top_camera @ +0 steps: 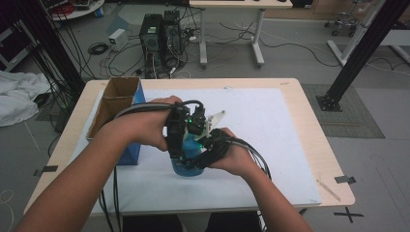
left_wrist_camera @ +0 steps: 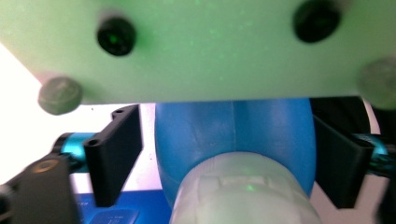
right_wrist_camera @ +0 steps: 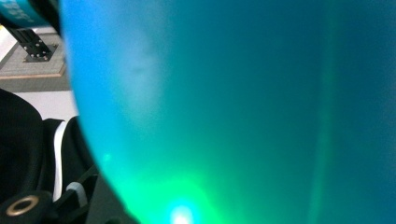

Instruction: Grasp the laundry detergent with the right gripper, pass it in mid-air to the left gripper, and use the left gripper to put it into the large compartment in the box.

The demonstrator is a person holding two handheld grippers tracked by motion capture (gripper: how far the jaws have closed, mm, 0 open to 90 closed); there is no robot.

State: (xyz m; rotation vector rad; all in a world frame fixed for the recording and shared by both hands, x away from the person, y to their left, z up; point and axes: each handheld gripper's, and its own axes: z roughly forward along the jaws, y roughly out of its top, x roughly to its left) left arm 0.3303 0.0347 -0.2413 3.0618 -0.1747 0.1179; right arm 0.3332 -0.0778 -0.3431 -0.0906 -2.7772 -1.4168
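Blue bottle (top_camera: 187, 163) upright, frame centre, on white mat (top_camera: 270, 145); long axis vertical.
Left gripper (top_camera: 178, 145) above, pointing down; jaws spread, straddling pale cap (left_wrist_camera: 243, 191), not touching.
Right gripper (top_camera: 205, 157) tight against bottle from right, nearer body; jaw state cannot tell.
Cardboard box (top_camera: 116, 104) left of bottle. Wooden table (top_camera: 314, 125); computer towers (top_camera: 162, 36), cables on floor beyond.

Blue bottle (top_camera: 187, 162): in the high view, mostly hidden beneath both grippers and hands, base alone visible.
Bottle cap (left_wrist_camera: 243, 191): blurred, cut off by the bottom edge, between the left gripper's (left_wrist_camera: 229, 154) jaws.
Right gripper's jaws: hidden behind the bottle's blurred blue wall (right_wrist_camera: 243, 107); their grip cannot be told.
Grey plate (left_wrist_camera: 210, 46): blurred, cut off above.
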